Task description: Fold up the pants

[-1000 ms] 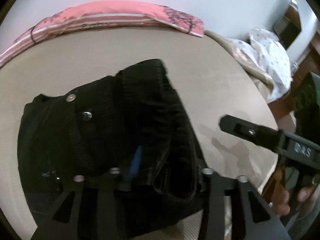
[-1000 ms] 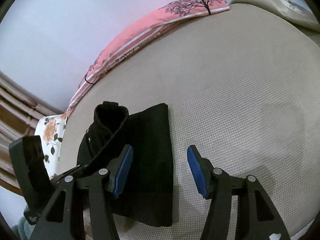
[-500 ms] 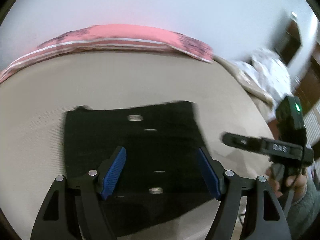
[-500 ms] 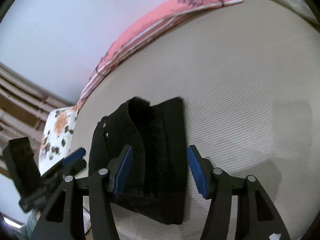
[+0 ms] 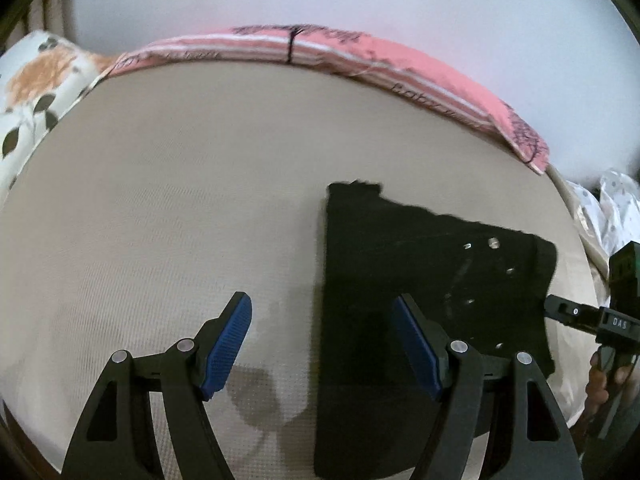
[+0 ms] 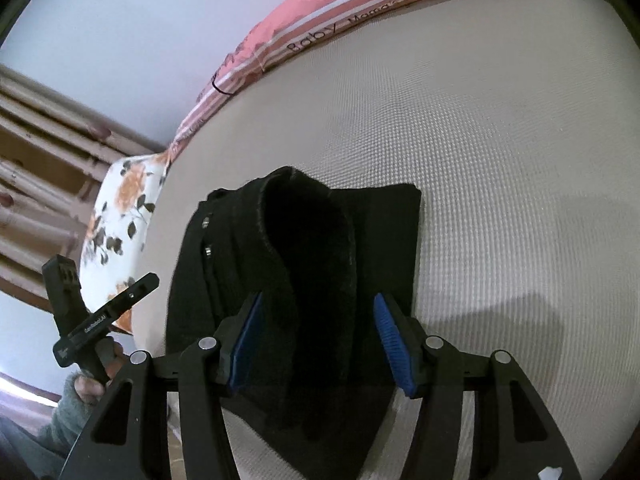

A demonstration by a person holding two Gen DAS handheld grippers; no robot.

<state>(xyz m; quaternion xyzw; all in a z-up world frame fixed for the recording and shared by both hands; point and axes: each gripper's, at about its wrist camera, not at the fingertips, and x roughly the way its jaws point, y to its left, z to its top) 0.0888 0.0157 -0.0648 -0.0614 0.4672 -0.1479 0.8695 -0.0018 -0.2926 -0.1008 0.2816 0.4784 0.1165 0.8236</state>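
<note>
On beige mattress: folded black pants.

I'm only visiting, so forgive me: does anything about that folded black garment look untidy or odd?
Yes. On the black pants, the top layer bulges up in a rounded hump instead of lying flat on the beige mattress. Otherwise nothing looks spilled or damaged.

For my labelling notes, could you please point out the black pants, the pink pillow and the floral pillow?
black pants [image 5: 420,264]: left wrist view, flat folded top layer.
pink pillow [image 5: 436,80]: left wrist view, plain pink area near the stripes.
floral pillow [image 6: 120,216]: right wrist view, white cover among the orange flowers.
</note>
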